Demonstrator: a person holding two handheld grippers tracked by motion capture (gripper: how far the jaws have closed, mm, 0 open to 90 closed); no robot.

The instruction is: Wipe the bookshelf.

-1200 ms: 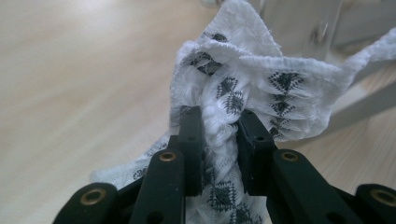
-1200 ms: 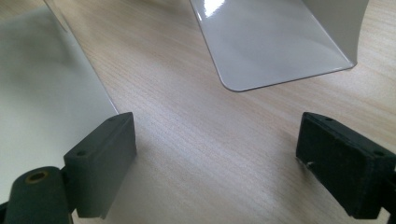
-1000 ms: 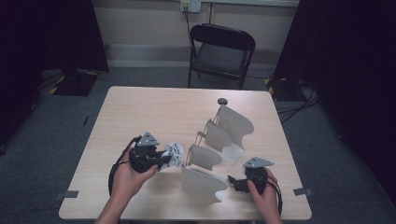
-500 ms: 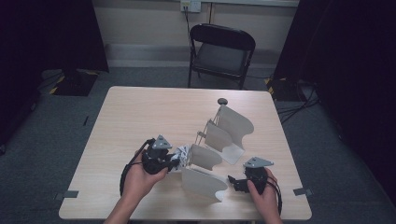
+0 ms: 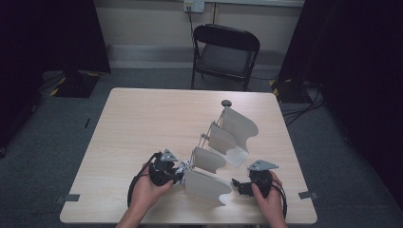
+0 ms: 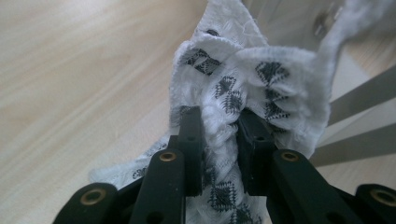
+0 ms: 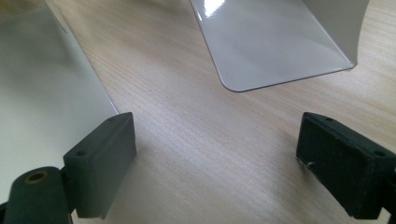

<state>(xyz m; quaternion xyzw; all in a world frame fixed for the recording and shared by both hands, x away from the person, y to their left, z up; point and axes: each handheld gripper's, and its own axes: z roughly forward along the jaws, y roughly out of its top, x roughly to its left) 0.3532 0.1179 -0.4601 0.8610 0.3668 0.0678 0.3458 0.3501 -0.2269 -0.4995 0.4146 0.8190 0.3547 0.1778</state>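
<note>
While left hand-held gripper (image 6: 219, 140) clamps patterned cloth (image 6: 252, 79), right hand-held gripper (image 7: 215, 154) gapes; no lettering.

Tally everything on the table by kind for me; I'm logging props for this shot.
White divider panels of the rack: 4
Patterned white cloth: 1
Small dark round thing at the far edge: 1
Hand-held grippers, left claw shut on the cloth, right claw open: 2
Total: 8
</note>
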